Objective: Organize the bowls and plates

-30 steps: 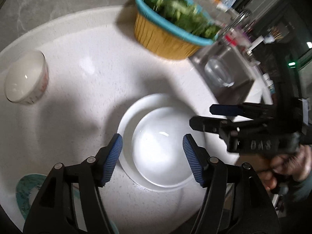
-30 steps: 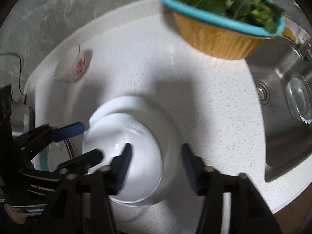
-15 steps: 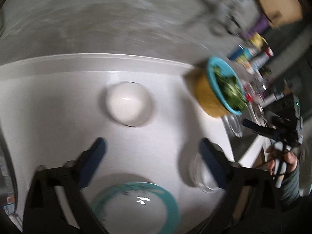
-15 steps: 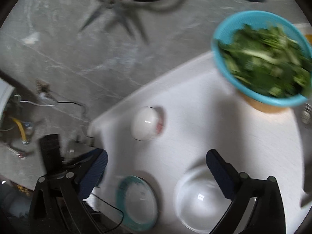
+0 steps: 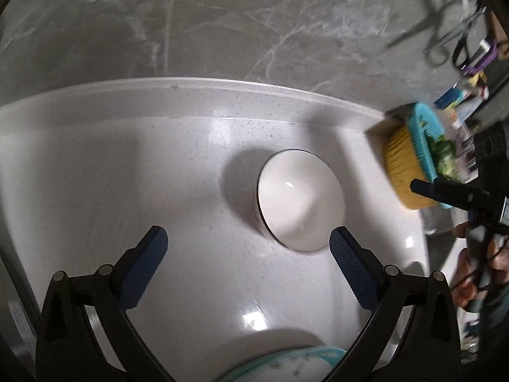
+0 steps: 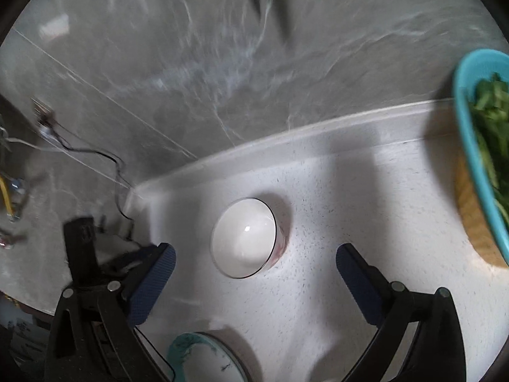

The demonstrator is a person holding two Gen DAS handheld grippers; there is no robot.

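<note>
Both claws released, a small white bowl ahead of each.

The left claw (image 5: 246, 246) and right claw (image 6: 254, 262) have just been opening and now stand wide, nothing between their blue pads. The small white ceramic bowl with a thin dark rim (image 6: 243, 243) stands upright on the white speckled desk (image 6: 366, 197), empty and glossy, with a red mark on its outer wall. A teal-rimmed white plate (image 6: 206, 359) lies nearer, apart from the bowl.

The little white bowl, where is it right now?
The little white bowl sits on the white counter in both wrist views, ahead of the open grippers, between the teal-rimmed plate and the back wall; the basket of greens is off right.
</note>
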